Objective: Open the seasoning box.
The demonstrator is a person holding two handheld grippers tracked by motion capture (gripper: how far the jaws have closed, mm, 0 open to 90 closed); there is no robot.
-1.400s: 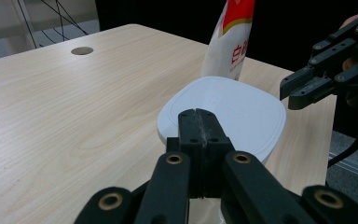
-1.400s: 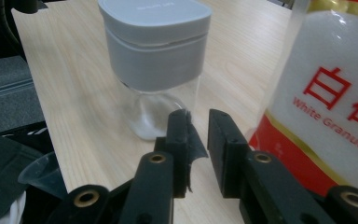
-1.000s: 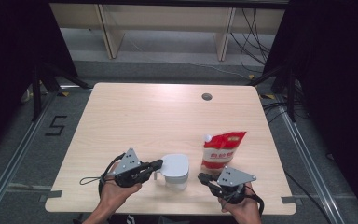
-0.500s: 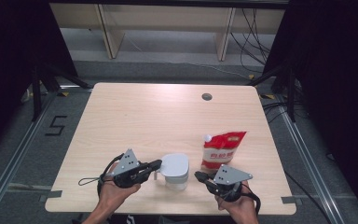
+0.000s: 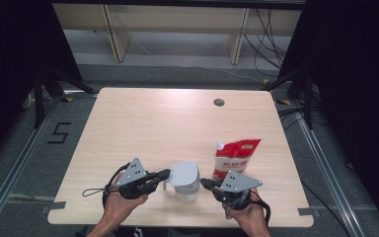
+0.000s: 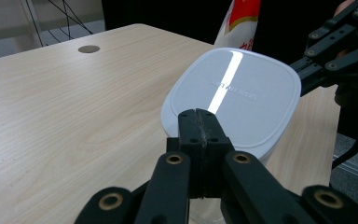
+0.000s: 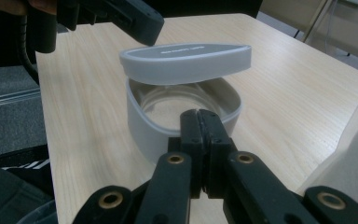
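Between both pressed-together tongs, left tongs, right tongs, white rounded container, grey lid tilted ajar

Table: pale wood grain, light beige w/ faint streaks; dark round hole in upper right of top. Container at lower centre: translucent whitish-grey body. Its lid is pale grey, glossy, w/ a bright white light streak across it in the left gripper view. Pouch, right of centre: red w/ white panel and white cap. Left gripper & right gripper: black jaws w/ brass-coloured rivets, grey three-cornered plates on top. Floor: grey; black "5" mark at left.
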